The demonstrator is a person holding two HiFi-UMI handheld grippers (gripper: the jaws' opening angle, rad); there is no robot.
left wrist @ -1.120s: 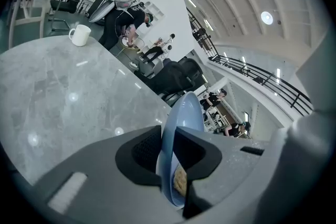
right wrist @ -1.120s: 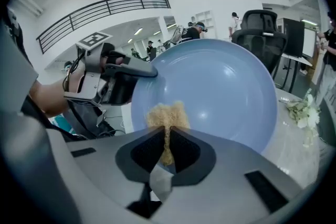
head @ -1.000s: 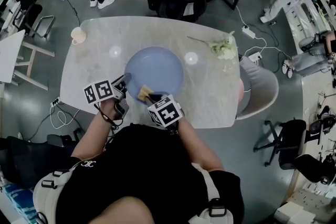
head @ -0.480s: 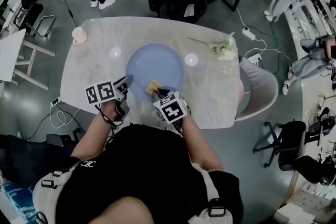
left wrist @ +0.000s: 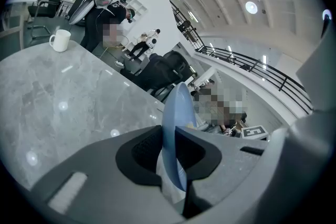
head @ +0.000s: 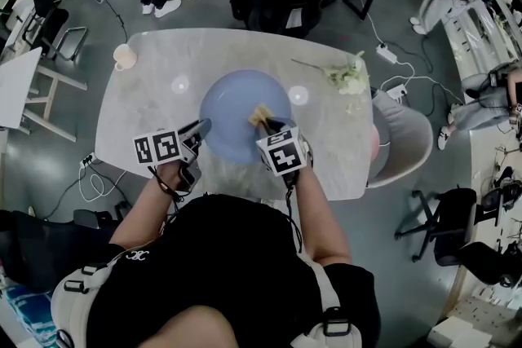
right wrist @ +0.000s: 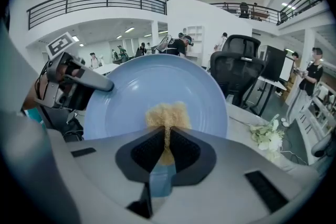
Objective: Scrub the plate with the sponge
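**Sponge (head: 259, 116) swept rightward across the plate (head: 232, 106)**

Since a second ago the right gripper (head: 265, 123) has carried the sponge from the plate's 7 o'clock area over to just right of its centre, toward 3 o'clock. Its jaws are pinched on the tan sponge, which presses against the blue plate. The left gripper (head: 200, 128) is clamped on the plate's rim at 8 o'clock. The plate sits mid-table (head: 147, 106), with a mug (head: 124, 55) at 10 o'clock.
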